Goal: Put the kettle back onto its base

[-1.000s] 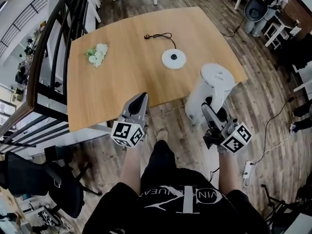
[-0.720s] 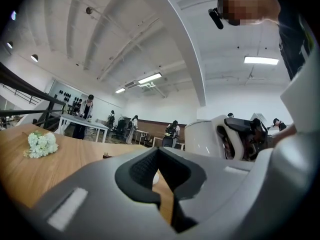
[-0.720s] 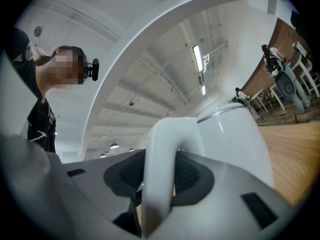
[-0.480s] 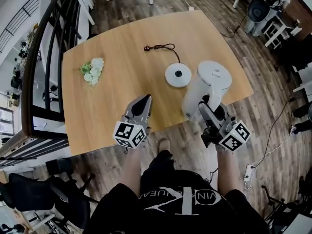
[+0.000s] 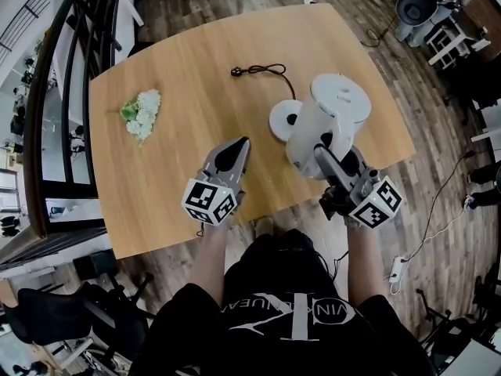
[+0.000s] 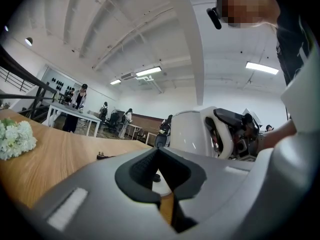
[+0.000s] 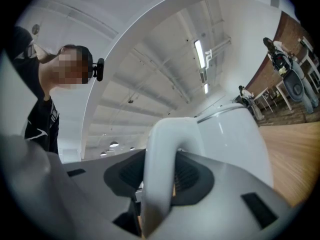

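Note:
The white kettle (image 5: 333,108) hangs over the wooden table (image 5: 172,186), tilted a little, its body covering the right part of the round white base (image 5: 280,120). My right gripper (image 5: 322,153) is shut on the kettle's handle (image 7: 160,149), which fills the space between the jaws in the right gripper view. The kettle's body (image 7: 235,139) rises just beyond. My left gripper (image 5: 237,146) is shut and holds nothing, left of the kettle and near the table's front. From the left gripper view the kettle (image 6: 192,131) shows to the right.
A black cord with a plug (image 5: 254,69) runs from the base toward the table's far side. A bunch of white flowers (image 5: 141,112) lies at the left. A dark railing (image 5: 47,116) borders the left side, and a power strip (image 5: 399,261) lies on the floor at right.
Both grippers have moved forward over the table. The kettle has travelled with the right gripper from beyond the table's front right edge to over the base.

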Motion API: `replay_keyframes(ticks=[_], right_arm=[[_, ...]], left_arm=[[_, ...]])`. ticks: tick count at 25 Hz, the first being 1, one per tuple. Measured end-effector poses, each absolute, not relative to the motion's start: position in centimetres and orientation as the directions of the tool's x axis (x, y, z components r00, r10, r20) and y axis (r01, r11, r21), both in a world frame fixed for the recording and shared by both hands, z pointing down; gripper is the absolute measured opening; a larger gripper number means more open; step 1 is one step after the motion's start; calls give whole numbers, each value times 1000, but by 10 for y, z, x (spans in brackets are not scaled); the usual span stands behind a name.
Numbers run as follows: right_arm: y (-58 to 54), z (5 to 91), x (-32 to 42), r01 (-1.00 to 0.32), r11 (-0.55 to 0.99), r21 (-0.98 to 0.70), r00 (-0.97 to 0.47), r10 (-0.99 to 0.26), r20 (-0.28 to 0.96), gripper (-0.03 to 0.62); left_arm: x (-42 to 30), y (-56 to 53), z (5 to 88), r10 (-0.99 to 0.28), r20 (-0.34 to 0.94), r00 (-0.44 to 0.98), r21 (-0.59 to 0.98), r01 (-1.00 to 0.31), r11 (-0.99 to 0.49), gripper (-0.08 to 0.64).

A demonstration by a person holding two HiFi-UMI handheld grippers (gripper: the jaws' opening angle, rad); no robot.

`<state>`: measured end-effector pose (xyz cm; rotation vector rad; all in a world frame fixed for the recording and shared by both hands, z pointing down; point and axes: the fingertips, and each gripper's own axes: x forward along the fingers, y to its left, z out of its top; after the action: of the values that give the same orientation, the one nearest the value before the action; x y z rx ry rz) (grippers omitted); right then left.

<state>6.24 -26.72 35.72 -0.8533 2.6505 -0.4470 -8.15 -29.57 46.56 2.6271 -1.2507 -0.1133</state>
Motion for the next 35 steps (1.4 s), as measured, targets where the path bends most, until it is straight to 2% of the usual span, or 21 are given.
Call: replay_keyframes(ticks=[17,28,35], right_arm=[[-348,372,27,-425,837,-344,-842,-505,-189,144],[-352,383,24,-385,866,-319,-871,-455,-184,144],[-338,392,25,-378,885,-271,-896,-424,-136,146]], left_arm=[[-107,-341,480,-842,66,535,260,-824,-503,11],[-105,-351,486,-848,72,525,268,-829,-491,11],[-96,-351,486,-836,71,543,266,-819,-509,11]])
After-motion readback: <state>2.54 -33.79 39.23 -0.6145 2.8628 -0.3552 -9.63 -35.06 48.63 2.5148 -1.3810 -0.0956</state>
